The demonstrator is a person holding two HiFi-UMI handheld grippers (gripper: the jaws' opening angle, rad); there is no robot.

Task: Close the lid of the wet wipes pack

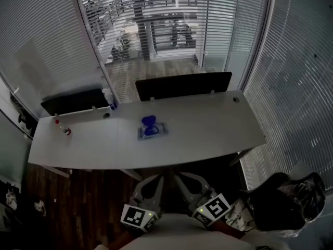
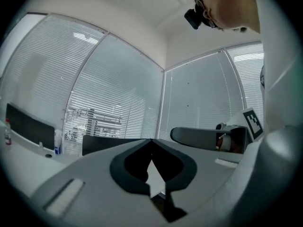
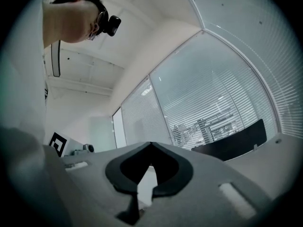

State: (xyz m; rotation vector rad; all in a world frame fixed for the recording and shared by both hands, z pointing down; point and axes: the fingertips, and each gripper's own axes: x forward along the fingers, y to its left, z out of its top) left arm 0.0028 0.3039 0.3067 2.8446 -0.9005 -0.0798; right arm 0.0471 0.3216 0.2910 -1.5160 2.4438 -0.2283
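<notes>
The grey wet wipes pack (image 1: pixel 152 132) sits in the middle of the white surface (image 1: pixel 208 134), blue lid (image 1: pixel 150 121) up. The left hand-held gripper (image 1: pixel 156 181) and right hand-held gripper (image 1: pixel 182 180) hang clenched and empty, not reaching yet.

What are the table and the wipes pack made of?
The table looks like matt pale-grey laminate: even surface, no grain. The wet wipes pack, small here, seems soft plastic film, lying flat; its blue lid is probably hard plastic, since it stands open.

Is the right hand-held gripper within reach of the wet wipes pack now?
Probably not yet: the right hand-held gripper sits short of the table, with the wet wipes pack mid-table; nothing blocks the way.
</notes>
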